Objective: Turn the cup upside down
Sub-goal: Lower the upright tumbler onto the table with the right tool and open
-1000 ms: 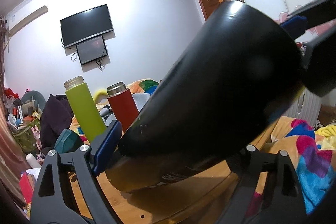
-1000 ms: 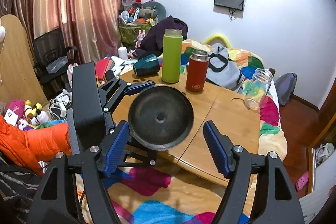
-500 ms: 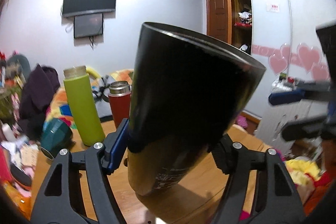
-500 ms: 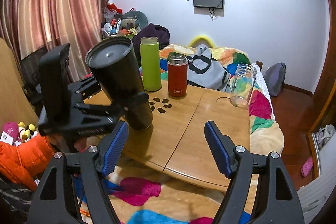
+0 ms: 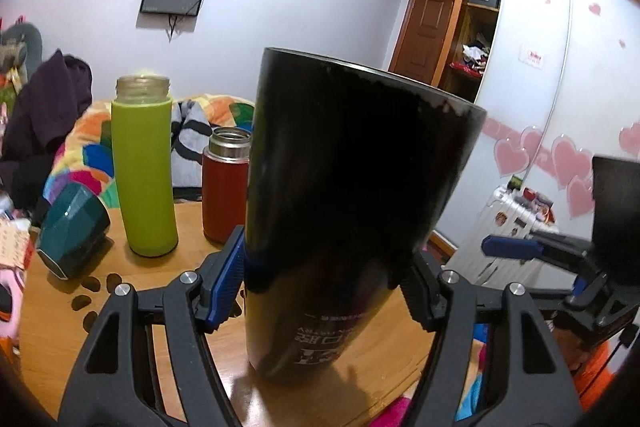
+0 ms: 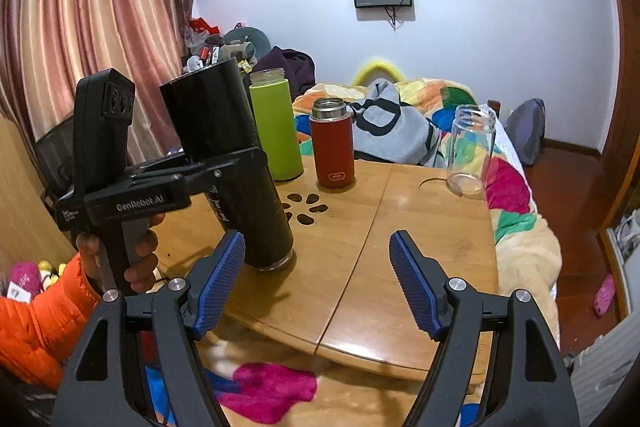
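A tall black cup stands mouth-down on the wooden table, its closed base on top. It also shows in the right wrist view, tilted slightly. My left gripper is shut on the cup's lower half, and its body shows in the right wrist view. My right gripper is open and empty, hanging over the table's near edge just right of the cup.
A green bottle, a red flask and a clear glass jar stand at the back of the table. A teal cup lies on its side at the left. A bed with a colourful blanket lies behind.
The left gripper turned the black cup from lying sideways to base-up and lowered its mouth onto the table. The right gripper stayed open and drew back a little.
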